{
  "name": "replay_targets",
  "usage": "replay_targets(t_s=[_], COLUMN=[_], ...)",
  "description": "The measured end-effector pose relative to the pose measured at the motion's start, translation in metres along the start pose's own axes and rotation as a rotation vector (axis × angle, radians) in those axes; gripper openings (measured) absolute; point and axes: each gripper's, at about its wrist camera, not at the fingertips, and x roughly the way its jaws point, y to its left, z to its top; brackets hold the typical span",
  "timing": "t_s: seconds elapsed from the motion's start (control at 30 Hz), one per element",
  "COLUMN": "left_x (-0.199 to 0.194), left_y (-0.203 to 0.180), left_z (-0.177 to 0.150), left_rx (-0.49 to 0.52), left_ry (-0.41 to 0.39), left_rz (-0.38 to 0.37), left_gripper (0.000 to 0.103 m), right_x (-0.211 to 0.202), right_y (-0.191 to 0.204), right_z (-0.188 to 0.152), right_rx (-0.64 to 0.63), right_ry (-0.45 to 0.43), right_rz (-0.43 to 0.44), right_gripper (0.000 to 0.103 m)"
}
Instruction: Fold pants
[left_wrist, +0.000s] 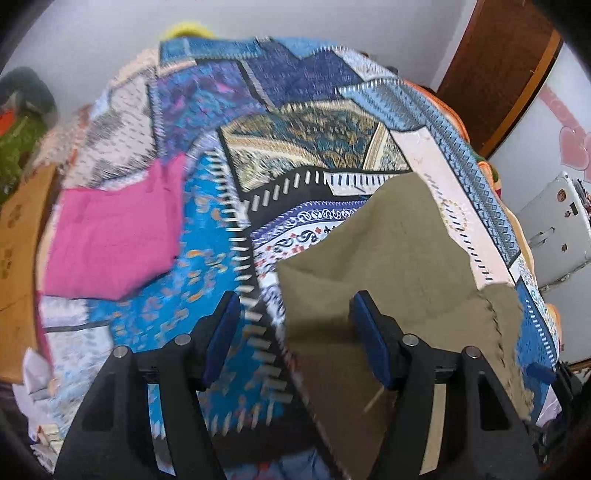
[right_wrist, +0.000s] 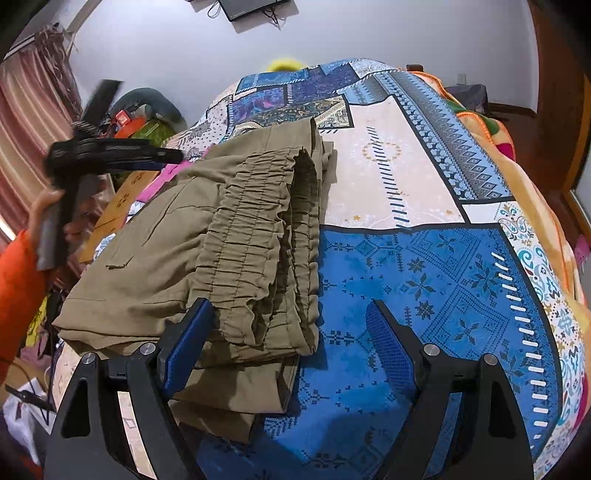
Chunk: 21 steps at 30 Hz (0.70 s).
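Olive-khaki pants (right_wrist: 207, 254) lie folded on the patterned bedspread (right_wrist: 424, 280), the gathered elastic waistband (right_wrist: 258, 236) facing my right gripper. My right gripper (right_wrist: 291, 339) is open and empty, its left finger beside the waistband edge, its right finger over the blue bedspread. My left gripper (left_wrist: 295, 332) is open and empty above the bed; the pants (left_wrist: 388, 266) lie under and past its right finger. The left gripper also shows in the right wrist view (right_wrist: 110, 155), held in a hand with an orange sleeve, left of the pants.
A folded pink garment (left_wrist: 114, 240) lies on the bed to the left. A cardboard box (left_wrist: 18, 251) stands beside the bed's left edge. An orange blanket (right_wrist: 491, 133) runs along the bed's right side. A white appliance (left_wrist: 554, 229) and a wooden door stand at right.
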Motion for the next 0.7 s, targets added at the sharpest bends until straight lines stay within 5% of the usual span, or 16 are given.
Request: replay_targets(t_s=[0.17, 0.37, 0.7], left_x=[0.026, 0.02, -0.024], left_y=[0.006, 0.011, 0.036], left_z=[0.008, 0.008, -0.063], left_rx=[-0.03, -0.052, -0.077], left_ry=[0.007, -0.031, -0.03], left_rz=[-0.018, 0.026, 0.205], left_gripper=[0.044, 0.008, 0.003], right_x=[0.0, -0.001, -0.027], right_y=[0.001, 0.0, 0.003], right_z=[0.001, 0.004, 0.018], right_rx=[0.002, 0.005, -0.019], right_ry=[-0.004, -0.011, -0.081], right_rz=[-0.002, -0.002, -0.071], right_gripper=[0.082, 0.082, 0.082])
